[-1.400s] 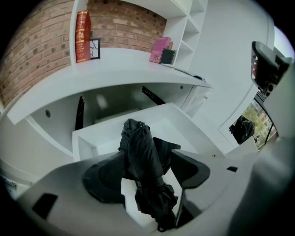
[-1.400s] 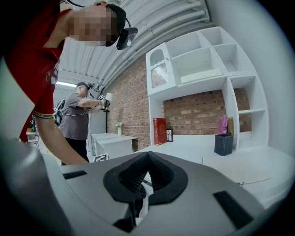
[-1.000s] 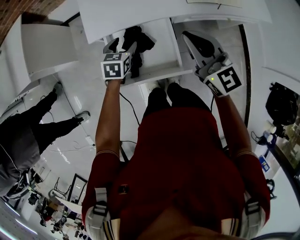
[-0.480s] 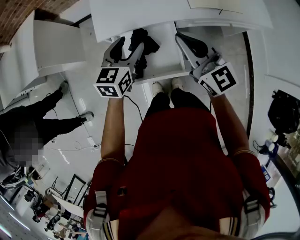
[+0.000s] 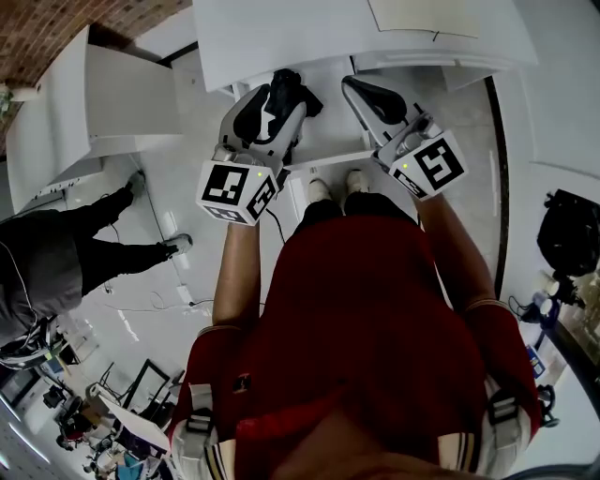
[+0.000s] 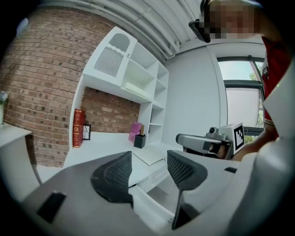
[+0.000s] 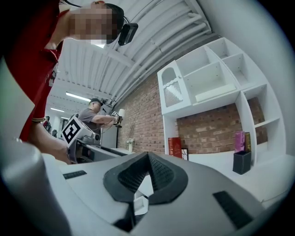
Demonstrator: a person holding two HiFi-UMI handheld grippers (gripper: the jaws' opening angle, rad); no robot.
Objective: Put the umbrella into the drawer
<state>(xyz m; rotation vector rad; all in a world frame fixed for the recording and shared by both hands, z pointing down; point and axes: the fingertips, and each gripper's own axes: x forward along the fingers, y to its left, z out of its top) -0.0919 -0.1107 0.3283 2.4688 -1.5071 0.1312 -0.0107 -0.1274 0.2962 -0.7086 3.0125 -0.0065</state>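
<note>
The black umbrella (image 5: 305,97) lies folded in the open white drawer (image 5: 333,117) under the desk. My left gripper (image 5: 270,94) hovers above it, not touching. In the left gripper view the left gripper (image 6: 150,168) has its jaws apart and closing, with nothing between them; the drawer (image 6: 159,189) shows below. My right gripper (image 5: 367,92) hangs over the drawer's right side. In the right gripper view the right gripper (image 7: 148,159) has its pads meeting at the tips, holding nothing.
A white desk top (image 5: 309,33) with a flat sheet (image 5: 422,14) overhangs the drawer. A white cabinet (image 5: 112,94) stands to the left, and another person (image 5: 56,253) beside it. Wall shelves carry a red book (image 6: 78,126) and a black pen holder (image 6: 139,140).
My left gripper has lifted up and away from the umbrella, which stays in the drawer, and its jaws have narrowed a little. The right gripper has risen slightly.
</note>
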